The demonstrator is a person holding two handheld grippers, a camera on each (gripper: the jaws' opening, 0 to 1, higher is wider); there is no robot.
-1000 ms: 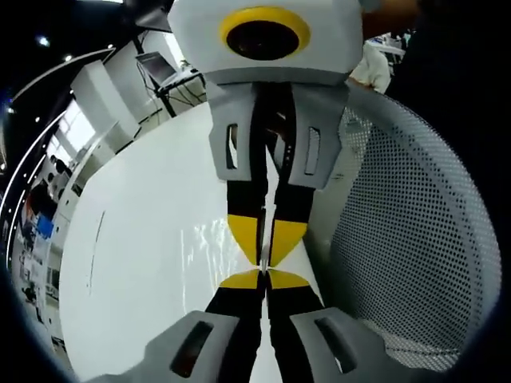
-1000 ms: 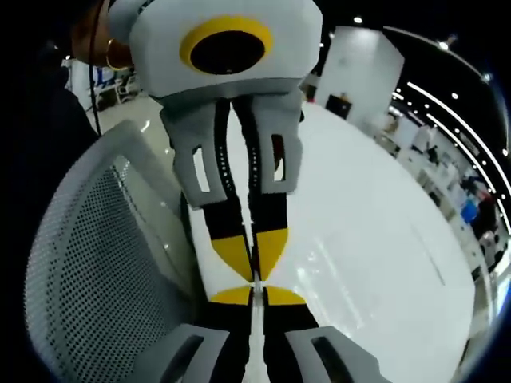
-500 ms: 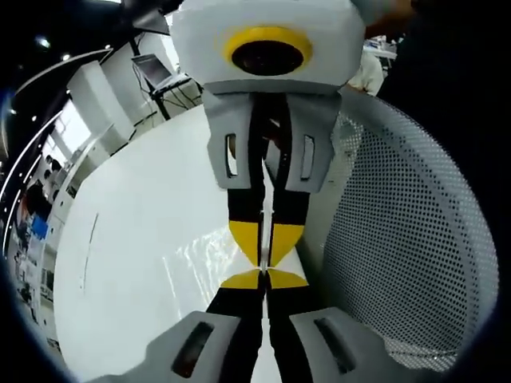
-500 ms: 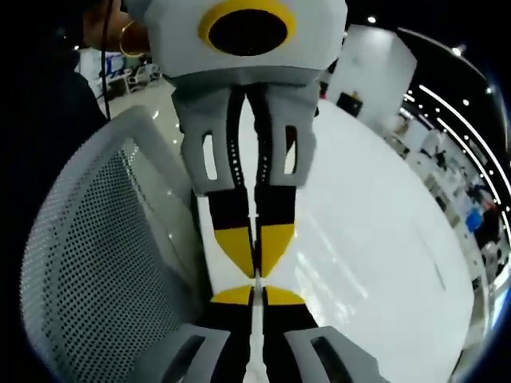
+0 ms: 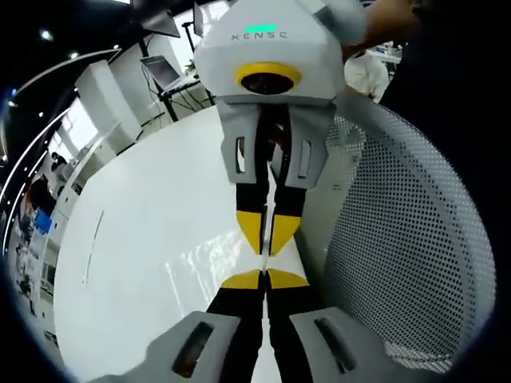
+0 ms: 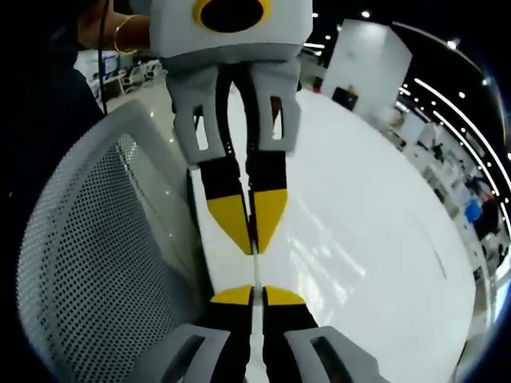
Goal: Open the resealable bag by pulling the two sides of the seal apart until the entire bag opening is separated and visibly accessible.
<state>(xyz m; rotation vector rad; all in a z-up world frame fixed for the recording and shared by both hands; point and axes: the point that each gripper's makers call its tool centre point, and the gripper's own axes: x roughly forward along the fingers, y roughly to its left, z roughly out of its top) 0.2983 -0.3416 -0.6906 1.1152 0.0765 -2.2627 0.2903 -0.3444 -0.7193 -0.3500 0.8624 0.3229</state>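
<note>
we see a broad white glossy table [image 5: 136, 263] under both views, with a white perforated mesh chair back [image 5: 407, 255] at its near edge, on the right in the left gripper view and on the left in the right gripper view [image 6: 88, 263].

the clear resealable plastic bag [image 5: 209, 249] is stretched between the two tools above the table; its film shows as glints just left of the jaws in the left gripper view and just right of them in the right gripper view [image 6: 319, 259].

the left gripper [image 5: 264, 278], yellow-tipped, is closed on a thin edge of the bag. the right gripper [image 6: 253, 294] is likewise clamped on film. each faces the other tip to tip, with a small gap between the tip pairs.

judgement: we cannot tell whether the seal has parted. risks:
- film slips from a pinch if the bite is shallow, since the plastic looks slick.
- if one pinch holds both lips, pulling would only tension the bag.
- an uneven pull could leave the far ends zipped.
</note>
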